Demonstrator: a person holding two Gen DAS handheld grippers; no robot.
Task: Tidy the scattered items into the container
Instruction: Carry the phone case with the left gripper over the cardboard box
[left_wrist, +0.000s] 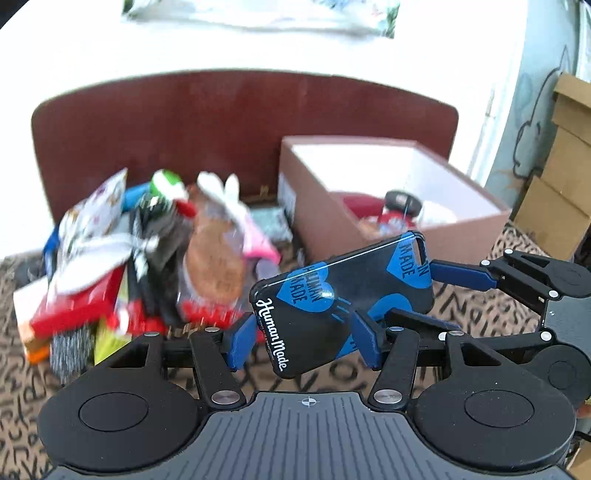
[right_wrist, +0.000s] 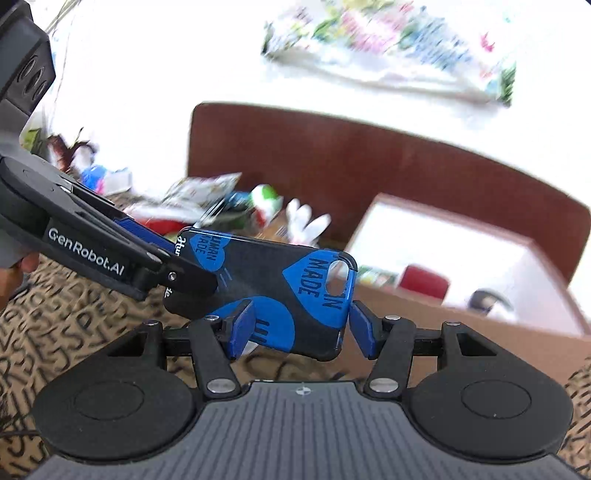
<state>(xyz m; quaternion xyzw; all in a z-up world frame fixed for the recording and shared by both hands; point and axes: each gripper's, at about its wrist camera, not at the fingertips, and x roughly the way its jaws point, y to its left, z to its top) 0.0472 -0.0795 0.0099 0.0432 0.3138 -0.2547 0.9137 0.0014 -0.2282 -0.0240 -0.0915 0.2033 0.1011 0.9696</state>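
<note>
Both grippers hold one phone case (left_wrist: 343, 295), black with blue hearts and "Human Made" lettering, lifted clear of the patterned bedspread (left_wrist: 22, 384).

Left gripper (left_wrist: 301, 341): jaws part-spread, pinching the case at its lettered end. The blue pads (left_wrist: 242, 341) press on both long edges. In the right wrist view this gripper (right_wrist: 192, 266) comes in from the left, and its body reads "GenRobot.AI".

Right gripper (right_wrist: 301, 332): jaws part-spread, pinching the case at its camera-cutout end, a blue pad on each side. In the left wrist view it (left_wrist: 413, 291) reaches in from the right, with one blue finger (left_wrist: 458, 275) touching the case near the cutout.

The case is tilted, cutout end higher and towards the box (left_wrist: 325, 218).

Box: brown outside, white inside, open top, standing on the bedspread just behind and to the right of the case. It holds a red item (left_wrist: 360, 203), a dark round item (left_wrist: 402, 203) and something white; details are blurred.

Left of the box is a pile (left_wrist: 147, 251) of scattered items: packets, a red flat pack, a green-and-white object and a white plush piece. It is blurred, so single items are hard to name.

A dark red headboard (left_wrist: 221, 122) stands behind the pile and box. Cardboard boxes (left_wrist: 565, 155) are stacked at the far right. A flowered cloth (right_wrist: 399, 44) lies against the white background above.
</note>
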